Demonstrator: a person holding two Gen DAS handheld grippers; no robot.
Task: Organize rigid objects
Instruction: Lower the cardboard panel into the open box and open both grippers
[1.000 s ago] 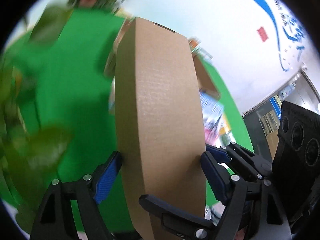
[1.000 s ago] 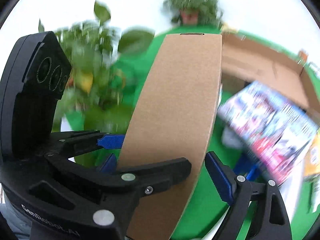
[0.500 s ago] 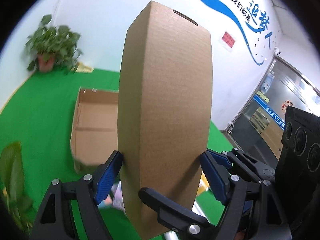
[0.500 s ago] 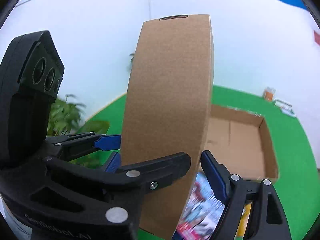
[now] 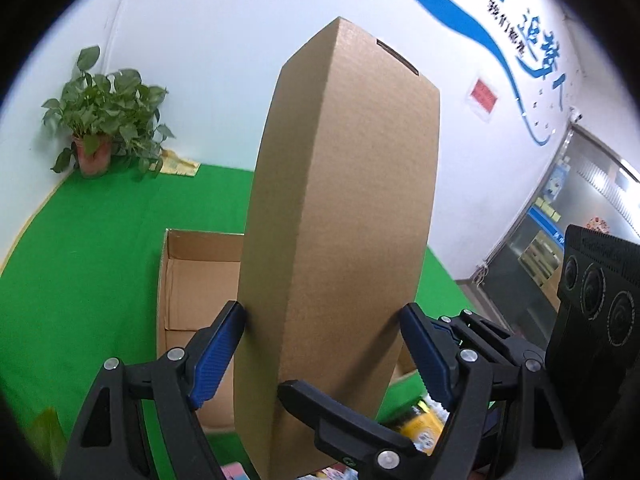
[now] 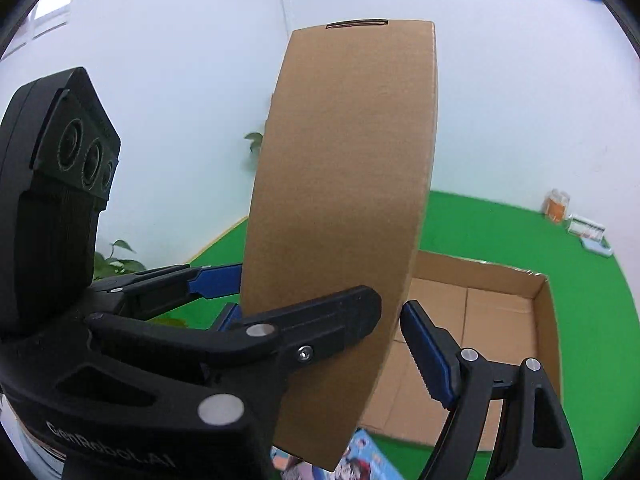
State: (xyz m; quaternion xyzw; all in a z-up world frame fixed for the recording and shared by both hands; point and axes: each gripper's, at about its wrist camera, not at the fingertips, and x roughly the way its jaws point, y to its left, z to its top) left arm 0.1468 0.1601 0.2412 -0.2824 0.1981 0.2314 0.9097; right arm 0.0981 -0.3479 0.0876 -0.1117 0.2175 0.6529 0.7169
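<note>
Both views are bright and evenly lit by soft, diffuse room light, so the white wall (image 5: 224, 60) shows faintly bluish without hard glare and the green floor mat (image 5: 100, 240) looks strongly saturated. The tall cardboard box (image 5: 340, 220) is sharp, with only a gentle shade on its left face and no crisp cast shadows anywhere. Fisheye distortion bows the box's straight edges outward and curves the open carton (image 6: 500, 320), and black vignetting rings every corner; the potted plant (image 5: 104, 128) near the rim is slightly soft.
</note>
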